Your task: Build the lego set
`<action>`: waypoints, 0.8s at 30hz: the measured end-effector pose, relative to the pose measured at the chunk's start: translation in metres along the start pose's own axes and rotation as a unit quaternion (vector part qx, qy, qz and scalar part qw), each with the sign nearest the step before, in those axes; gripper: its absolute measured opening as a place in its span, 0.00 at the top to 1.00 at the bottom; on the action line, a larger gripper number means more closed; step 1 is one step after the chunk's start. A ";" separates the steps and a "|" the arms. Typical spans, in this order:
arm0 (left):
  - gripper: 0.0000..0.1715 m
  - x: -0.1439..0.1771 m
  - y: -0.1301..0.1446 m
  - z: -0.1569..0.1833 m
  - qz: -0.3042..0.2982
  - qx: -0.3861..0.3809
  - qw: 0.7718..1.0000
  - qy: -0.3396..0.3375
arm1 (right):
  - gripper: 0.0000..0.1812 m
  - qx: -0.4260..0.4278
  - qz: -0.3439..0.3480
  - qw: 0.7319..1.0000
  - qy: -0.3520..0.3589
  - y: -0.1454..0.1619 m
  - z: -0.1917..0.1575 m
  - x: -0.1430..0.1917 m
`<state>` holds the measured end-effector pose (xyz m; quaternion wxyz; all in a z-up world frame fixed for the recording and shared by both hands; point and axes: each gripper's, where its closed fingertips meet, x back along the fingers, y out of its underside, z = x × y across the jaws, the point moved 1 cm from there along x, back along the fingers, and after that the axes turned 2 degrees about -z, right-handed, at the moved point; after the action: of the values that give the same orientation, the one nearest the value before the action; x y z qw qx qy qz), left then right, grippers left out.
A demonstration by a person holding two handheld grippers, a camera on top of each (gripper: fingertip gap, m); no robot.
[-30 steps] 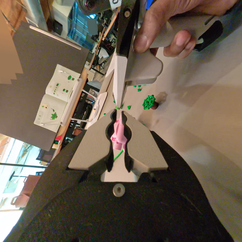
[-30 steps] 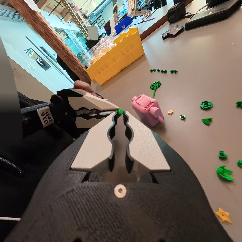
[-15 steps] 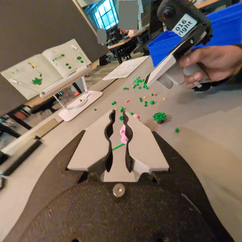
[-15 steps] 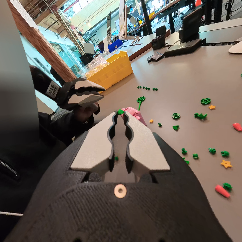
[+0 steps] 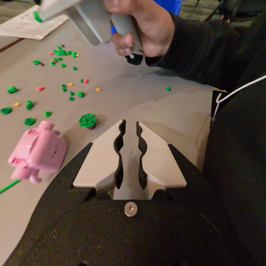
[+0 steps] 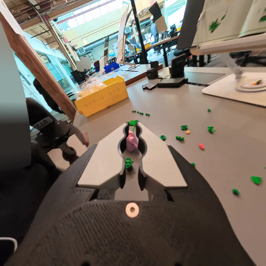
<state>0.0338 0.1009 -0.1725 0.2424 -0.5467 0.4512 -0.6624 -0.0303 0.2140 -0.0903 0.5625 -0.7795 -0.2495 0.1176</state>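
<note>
My left gripper (image 5: 131, 122) is open and empty, low over the grey table (image 5: 144, 92) near its edge. The pink lego body (image 5: 38, 151) lies on the table to its left, with a thin green stem under it. A green web piece on a brown base (image 5: 87, 120) stands just ahead. My right gripper (image 6: 133, 124) is shut on a small green piece (image 6: 132, 122) and is held above the table. It also shows in the left wrist view (image 5: 41, 15), high at the top. Seen between the right fingers are the pink body (image 6: 131, 140) and the web piece (image 6: 128, 162).
Several small green, yellow and red pieces (image 5: 69, 89) are scattered over the table. A yellow bin (image 6: 100, 96) stands at the far left. A booklet (image 6: 230, 21) sits on a white stand (image 6: 237, 92) at the right. A black sleeve (image 5: 201, 43) reaches over the table edge (image 5: 211, 100). The left gripper's tips are roughly 15 cm from the right gripper's.
My left gripper has let go of the pink body and swung right; the body now lies on the table to its left. My right gripper has risen with the green piece.
</note>
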 end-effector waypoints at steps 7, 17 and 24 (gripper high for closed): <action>0.94 -0.037 -0.014 0.040 -0.029 -0.025 0.997 0.061 | 0.96 0.027 0.027 0.999 0.020 -0.012 0.006 0.025; 0.90 -0.090 -0.030 0.081 -0.069 -0.033 0.988 0.135 | 0.96 0.069 0.015 0.997 0.022 -0.009 -0.006 0.025; 0.89 -0.121 -0.033 0.089 -0.111 -0.054 0.981 0.147 | 0.96 0.063 0.021 0.998 0.016 -0.011 -0.007 0.025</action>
<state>0.1579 0.1857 -0.2062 0.0685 -0.5026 0.4535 -0.7328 -0.0081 0.2237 -0.0752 0.6116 -0.7493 -0.2167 0.1323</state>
